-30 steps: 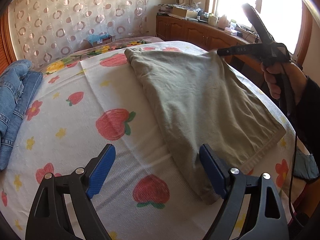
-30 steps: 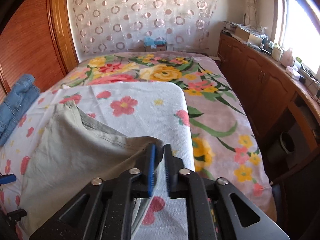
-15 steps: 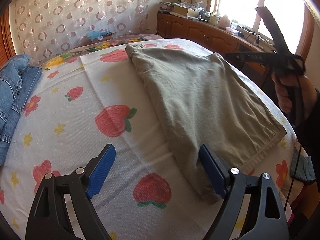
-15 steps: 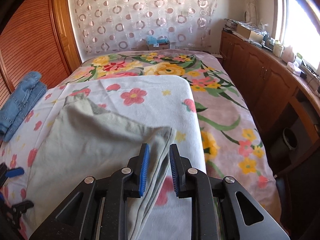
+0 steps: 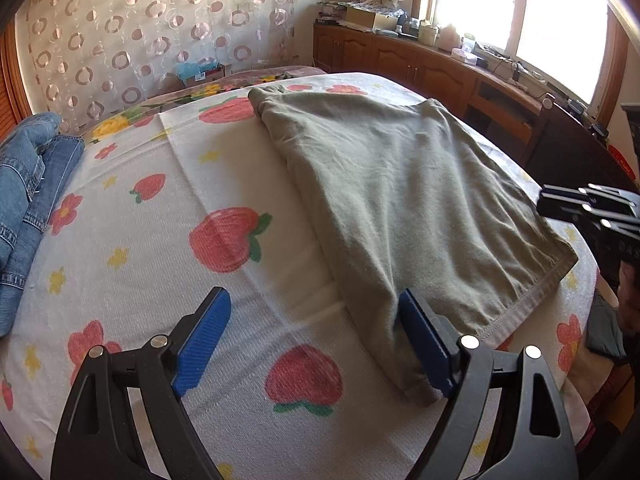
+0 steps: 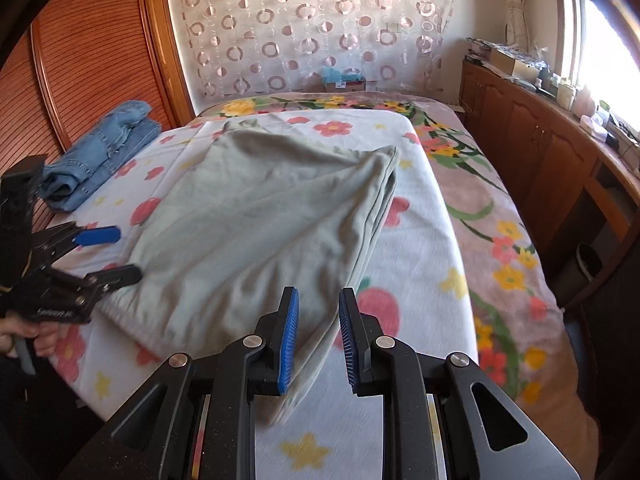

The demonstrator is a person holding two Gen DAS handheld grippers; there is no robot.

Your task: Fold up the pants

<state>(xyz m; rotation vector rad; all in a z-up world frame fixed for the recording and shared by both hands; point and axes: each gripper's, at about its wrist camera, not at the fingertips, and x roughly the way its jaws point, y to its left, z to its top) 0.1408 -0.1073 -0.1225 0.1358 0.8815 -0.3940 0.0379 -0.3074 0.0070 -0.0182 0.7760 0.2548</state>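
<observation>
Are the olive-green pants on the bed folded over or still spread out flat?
Folded. The olive-green cotton pants lie doubled on the strawberry-print white bed cover: stacked layers show along the right edge, and the hem is at the near end.

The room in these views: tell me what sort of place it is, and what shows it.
Most likely a home bedroom. A bed with flower-and-strawberry covers fills it, olive pants and folded jeans lie on top, and wooden cabinets run under a sunny window.

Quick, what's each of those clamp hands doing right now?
Left gripper: open wide, holding nothing.
Right gripper: open a little, holding nothing; the olive pants lie free.
</observation>
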